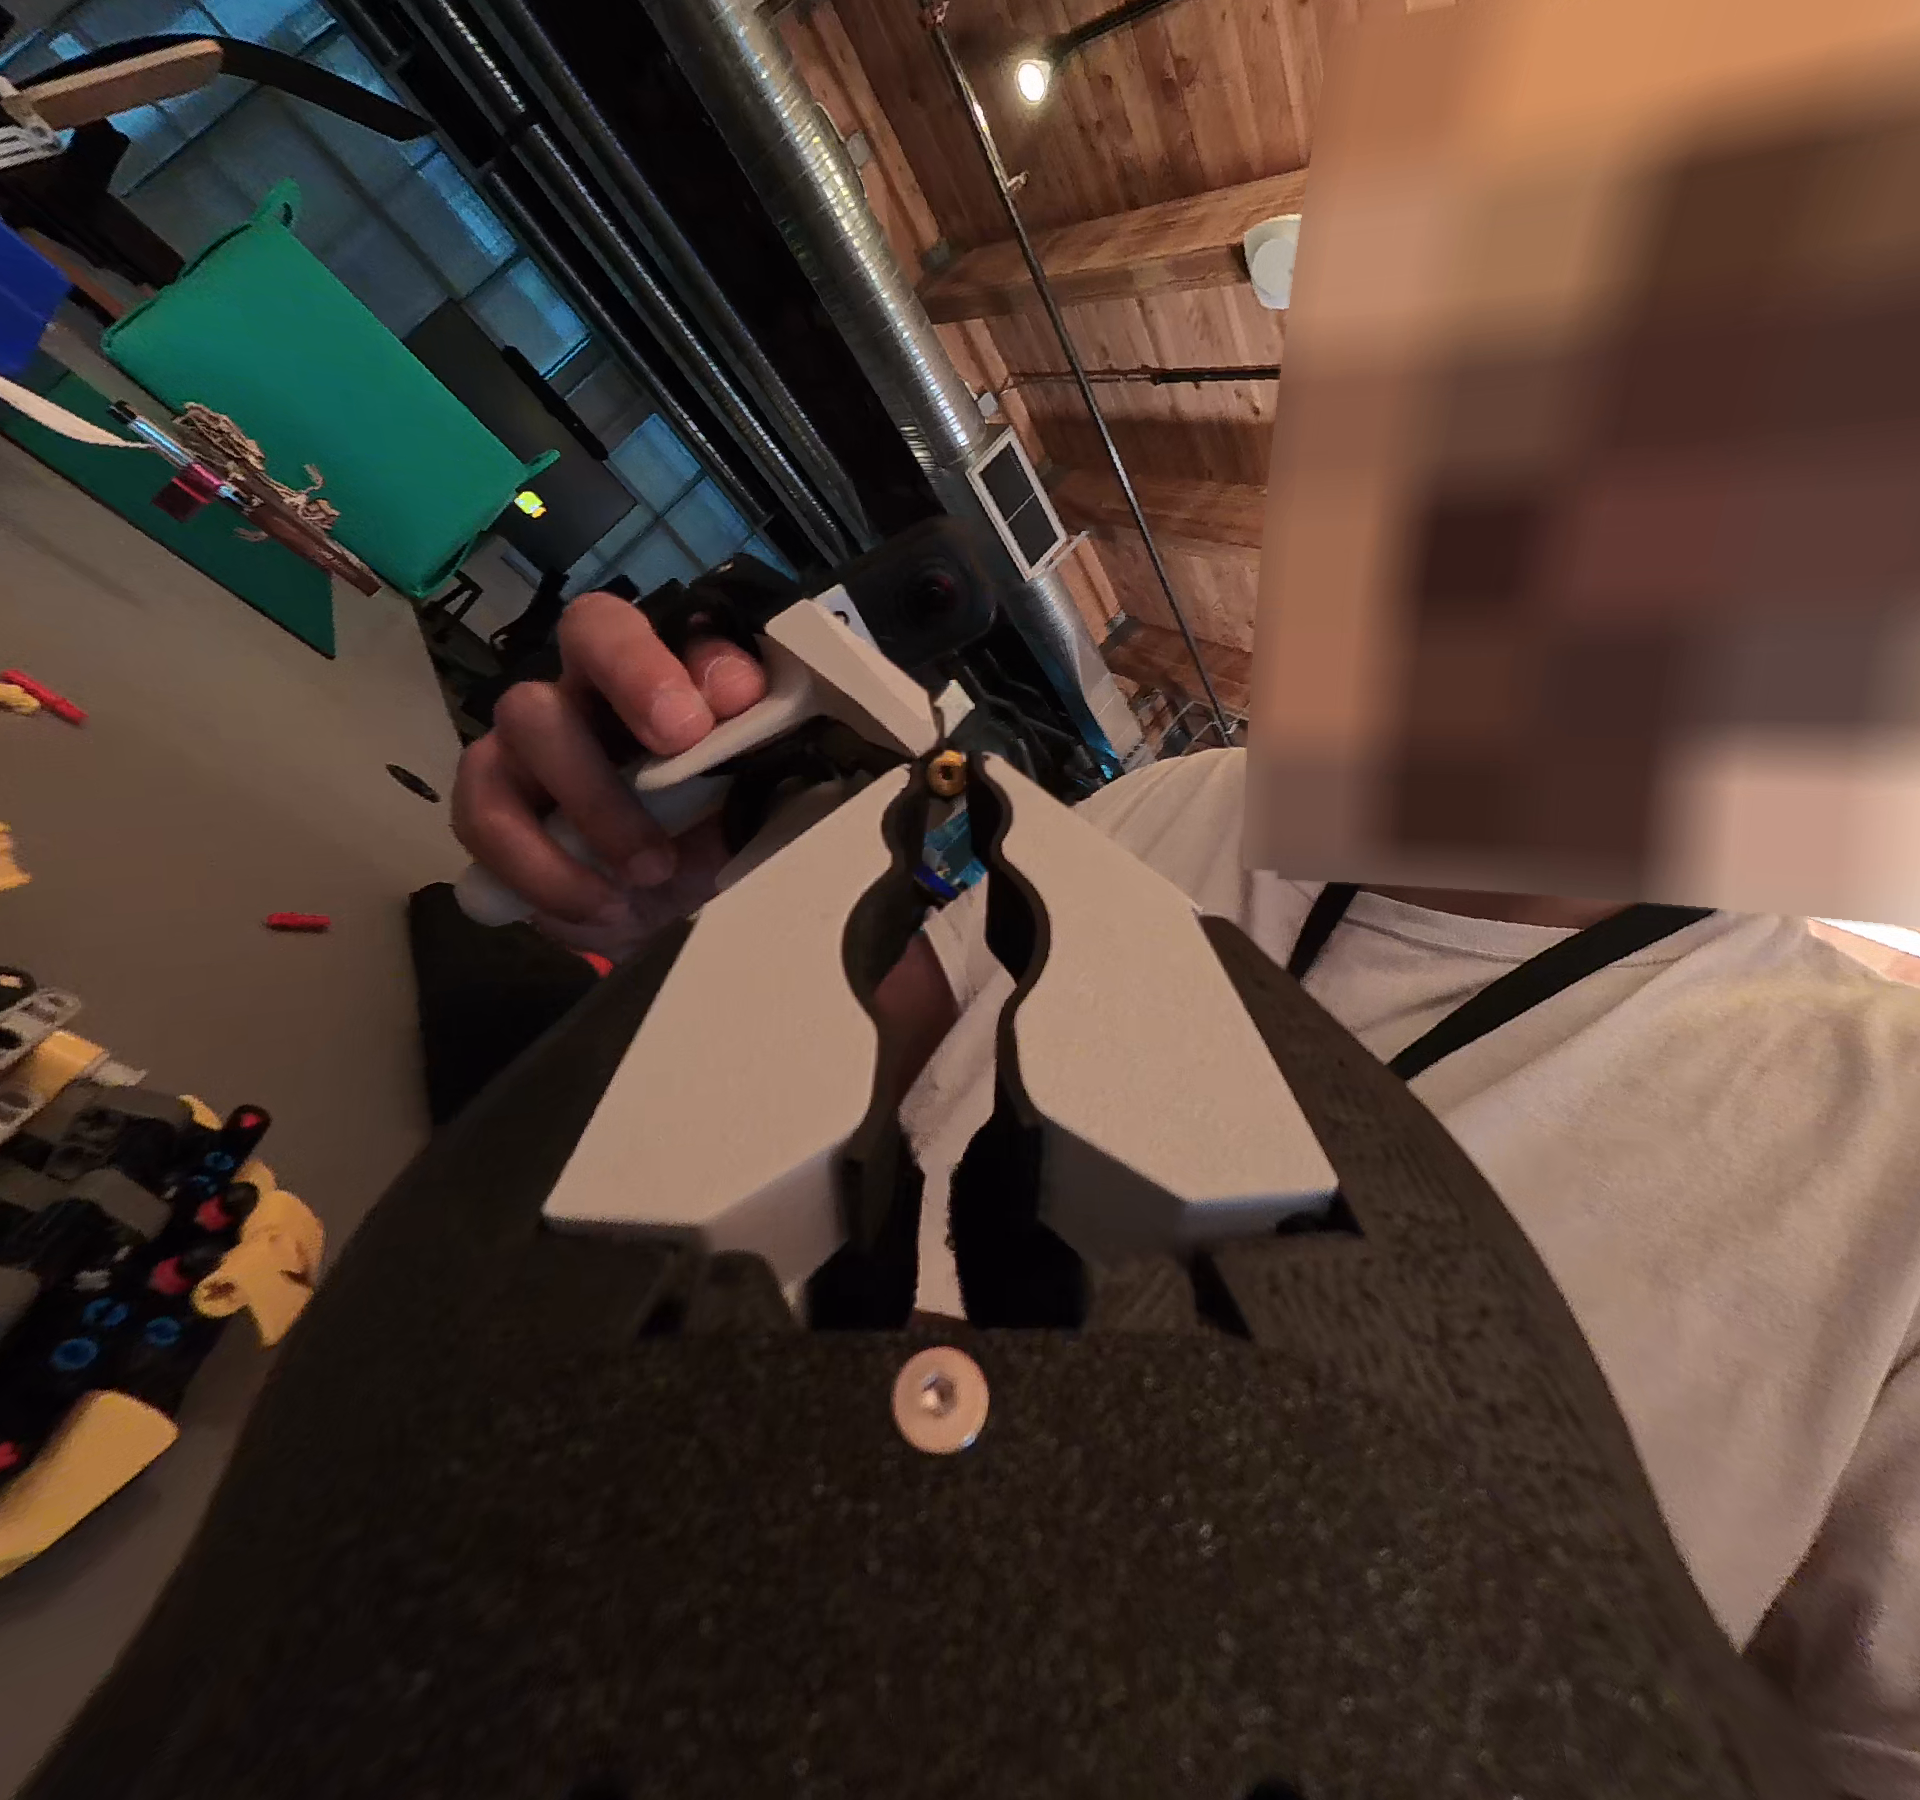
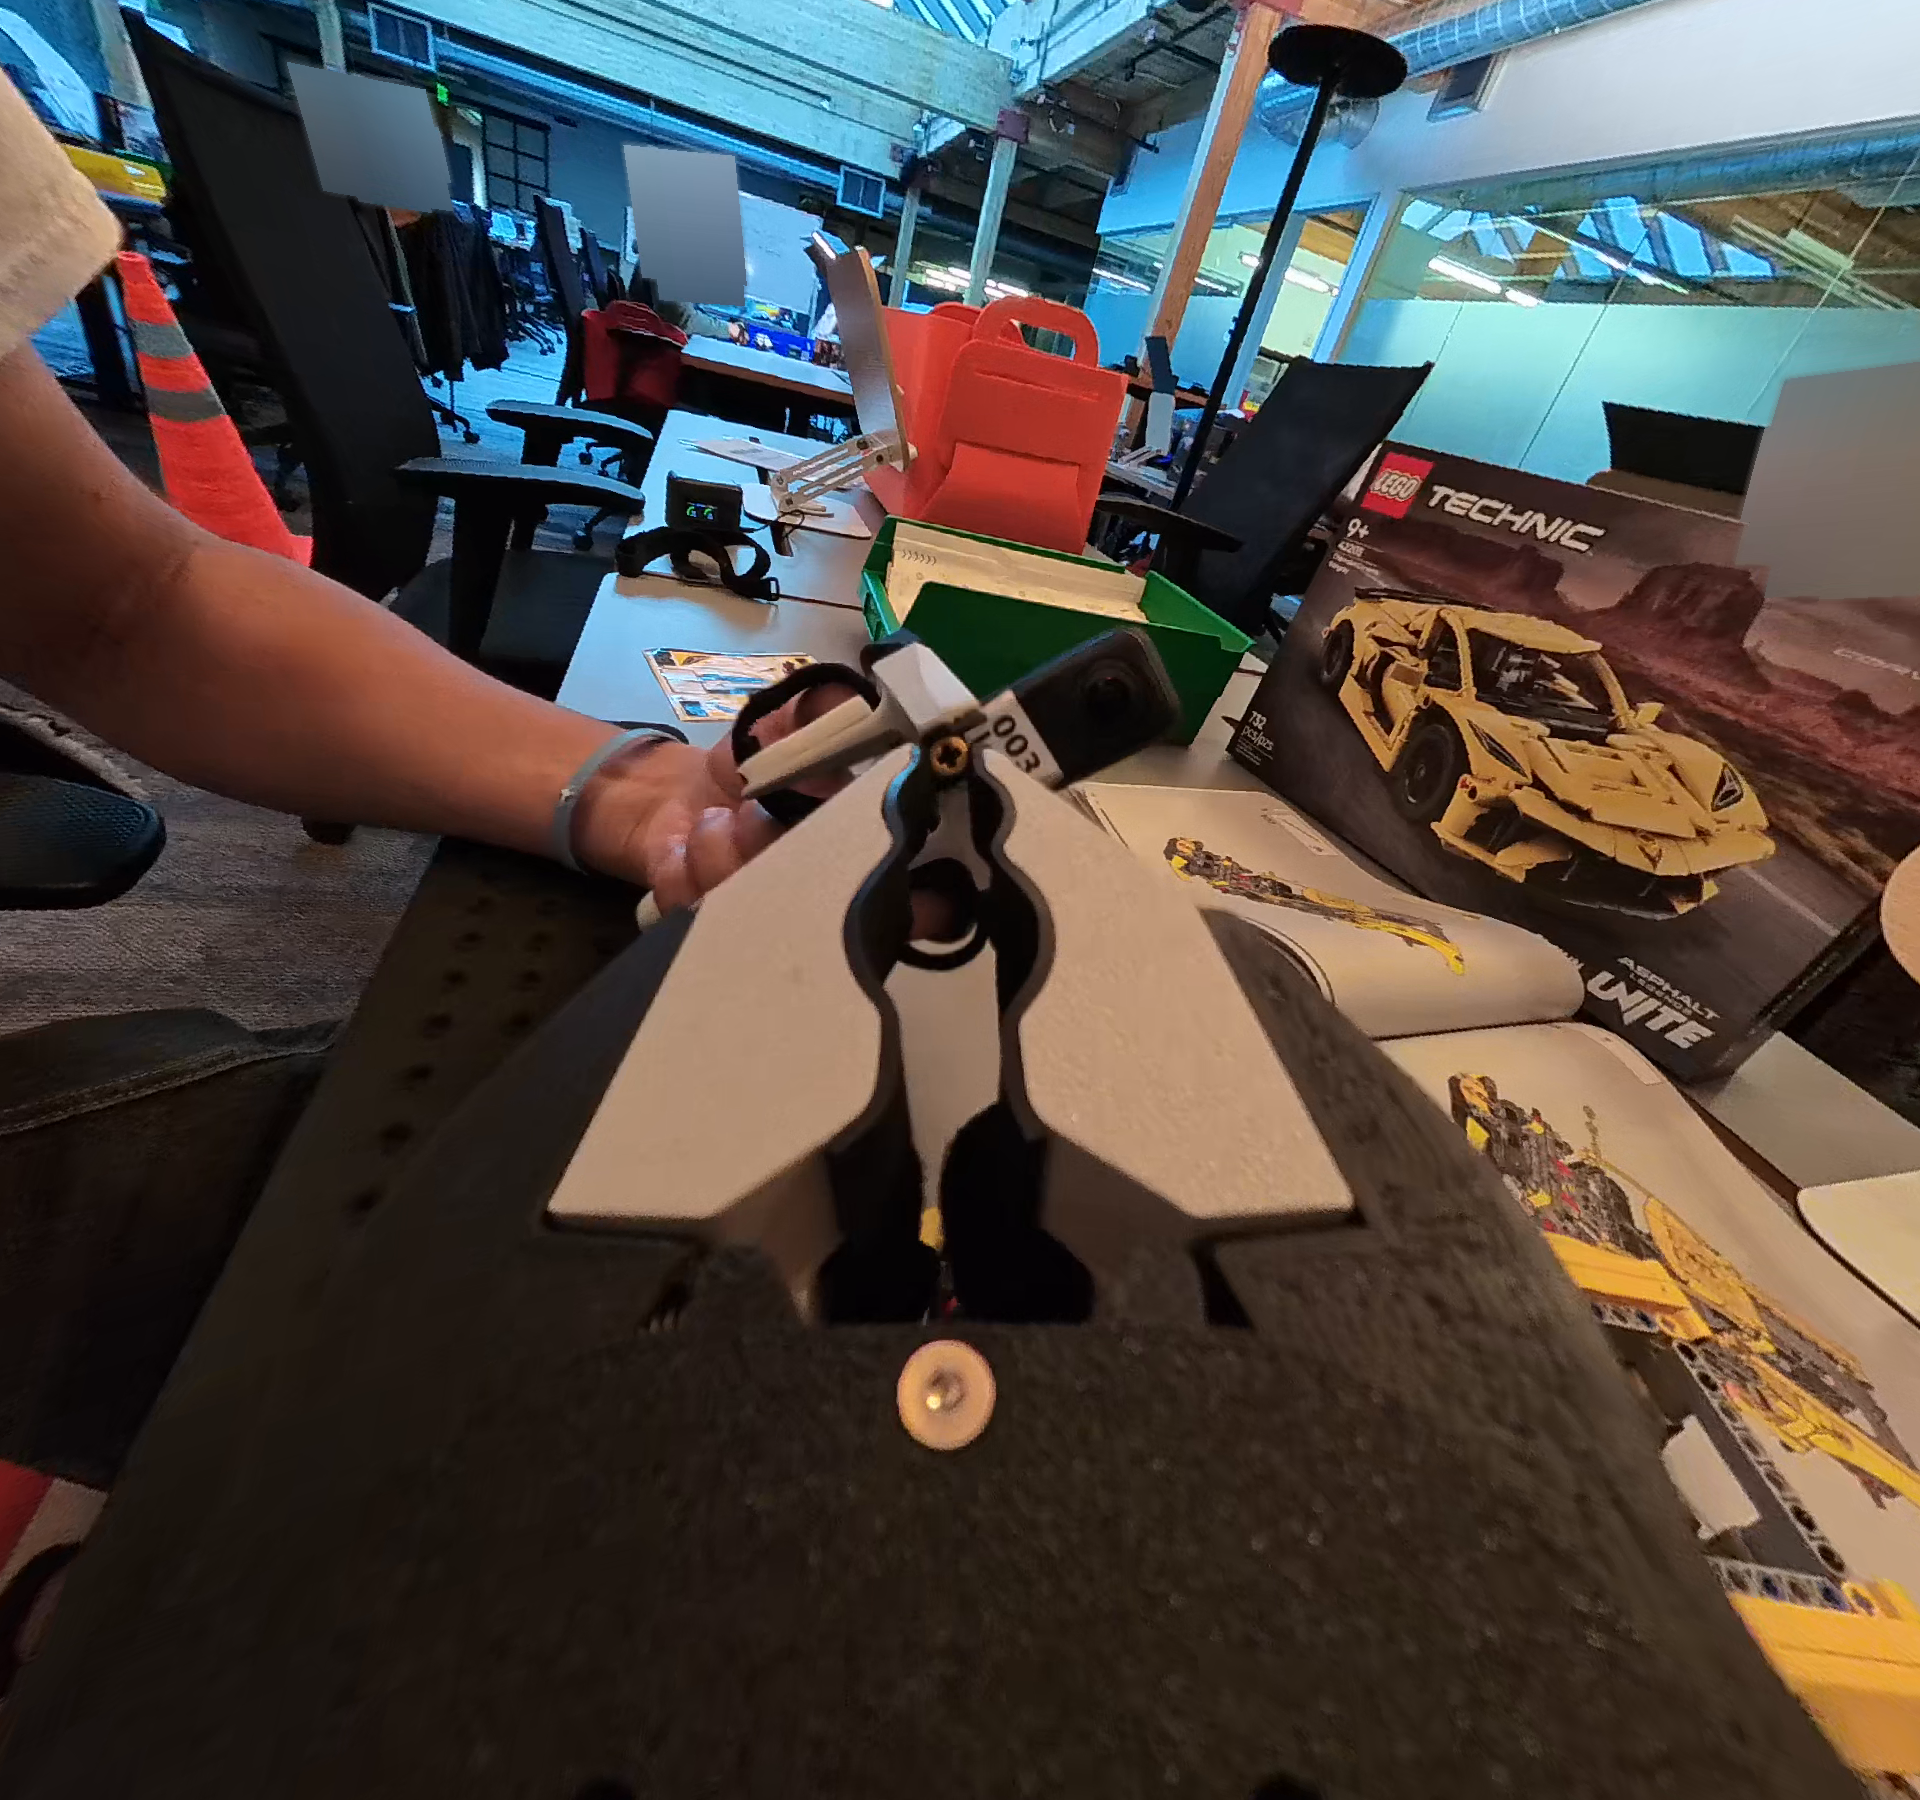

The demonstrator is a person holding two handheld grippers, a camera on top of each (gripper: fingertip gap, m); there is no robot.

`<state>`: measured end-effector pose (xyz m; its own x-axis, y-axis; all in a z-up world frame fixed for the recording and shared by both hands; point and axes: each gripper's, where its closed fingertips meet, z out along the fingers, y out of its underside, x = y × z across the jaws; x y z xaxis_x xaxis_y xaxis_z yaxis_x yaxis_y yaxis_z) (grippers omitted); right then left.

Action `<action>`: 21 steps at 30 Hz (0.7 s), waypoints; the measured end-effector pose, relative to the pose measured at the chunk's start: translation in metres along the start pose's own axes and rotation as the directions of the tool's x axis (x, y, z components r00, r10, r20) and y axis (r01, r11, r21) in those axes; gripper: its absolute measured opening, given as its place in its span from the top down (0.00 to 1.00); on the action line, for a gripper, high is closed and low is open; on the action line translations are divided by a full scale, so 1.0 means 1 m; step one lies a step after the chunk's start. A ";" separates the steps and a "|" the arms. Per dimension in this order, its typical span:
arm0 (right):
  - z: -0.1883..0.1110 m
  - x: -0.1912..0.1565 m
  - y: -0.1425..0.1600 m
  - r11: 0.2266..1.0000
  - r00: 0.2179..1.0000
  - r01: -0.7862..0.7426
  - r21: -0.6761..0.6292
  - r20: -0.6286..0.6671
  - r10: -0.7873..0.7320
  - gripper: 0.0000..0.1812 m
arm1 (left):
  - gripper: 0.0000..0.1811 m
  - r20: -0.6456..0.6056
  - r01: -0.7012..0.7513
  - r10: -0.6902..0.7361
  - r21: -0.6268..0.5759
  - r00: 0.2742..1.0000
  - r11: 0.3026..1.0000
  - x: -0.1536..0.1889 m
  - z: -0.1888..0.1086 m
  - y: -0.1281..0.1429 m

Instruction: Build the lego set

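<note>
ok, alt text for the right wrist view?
The right gripper and the left gripper meet tip to tip on a small gold-coloured piece above a desk. To the right lie an open instruction booklet and a set box.
</note>
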<state>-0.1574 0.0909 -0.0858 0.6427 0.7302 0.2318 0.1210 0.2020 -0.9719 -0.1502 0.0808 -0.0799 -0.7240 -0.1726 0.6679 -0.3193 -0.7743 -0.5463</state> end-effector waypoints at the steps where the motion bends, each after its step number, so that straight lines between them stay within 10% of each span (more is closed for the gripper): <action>1: 0.000 0.002 0.002 1.000 1.000 -0.011 -0.009 -0.005 0.011 0.97 | 0.97 0.016 -0.003 0.003 -0.006 1.000 1.000 -0.003 -0.001 -0.001; 10: -0.069 0.070 0.076 0.945 0.979 -0.118 -0.305 -0.197 0.059 0.92 | 0.96 0.429 0.260 -0.279 0.106 0.859 0.960 -0.083 -0.075 -0.030; 14: -0.093 0.079 0.141 0.832 0.953 -0.301 -0.466 -0.158 0.257 0.84 | 0.96 0.508 0.378 -0.391 0.133 0.768 0.916 -0.114 -0.099 -0.032; 21: -0.090 0.070 0.158 0.799 0.942 -0.316 -0.512 -0.071 0.327 0.88 | 0.96 0.542 0.498 -0.467 0.101 0.699 0.861 -0.137 -0.099 -0.024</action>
<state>-0.0253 0.1151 -0.2271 0.6991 0.7077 -0.1023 0.2807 -0.4032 -0.8710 -0.1038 0.1828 -0.2083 -0.0252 -0.0887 0.9957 -0.5735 -0.8146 -0.0871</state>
